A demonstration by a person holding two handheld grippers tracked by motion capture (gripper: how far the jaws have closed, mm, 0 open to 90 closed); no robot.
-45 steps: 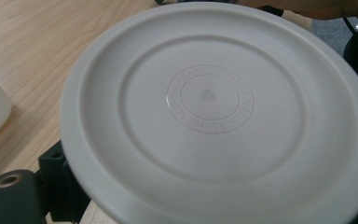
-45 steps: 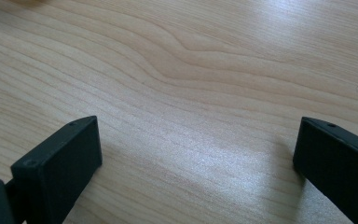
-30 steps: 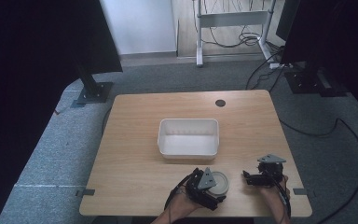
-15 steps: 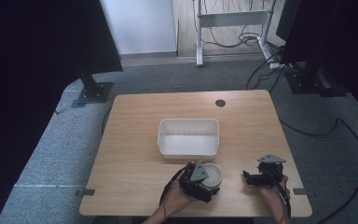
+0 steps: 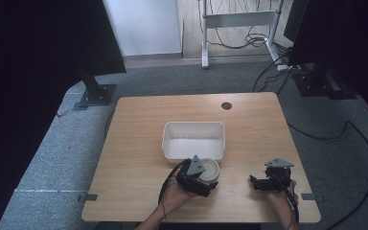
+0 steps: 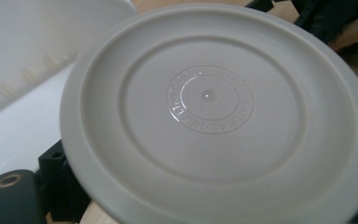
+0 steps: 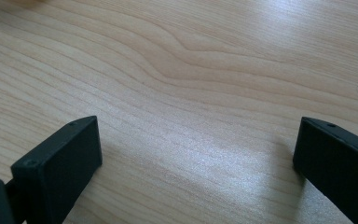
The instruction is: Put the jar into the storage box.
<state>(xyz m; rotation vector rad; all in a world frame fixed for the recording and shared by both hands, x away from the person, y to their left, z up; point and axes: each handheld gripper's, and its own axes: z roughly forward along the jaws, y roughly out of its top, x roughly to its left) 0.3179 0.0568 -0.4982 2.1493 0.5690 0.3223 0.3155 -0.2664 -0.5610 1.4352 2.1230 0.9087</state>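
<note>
Surface: wooden table (image 5: 139, 139), dark room around it
Plate (image 6: 214, 112): grey, round, held tilted in the left gripper (image 5: 196, 178)
Bin (image 5: 193, 128): white, just beyond the plate, nearest the left hand
Right gripper (image 5: 270, 182): jaws wide apart, nothing between, low over bare wood

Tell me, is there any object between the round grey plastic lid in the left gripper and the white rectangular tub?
Nothing visible does. The round grey plastic lid, held in the left gripper, is already at the near wall of the white rectangular tub. The tub's inside looks empty, and the right gripper rests apart on the wooden table.
</note>
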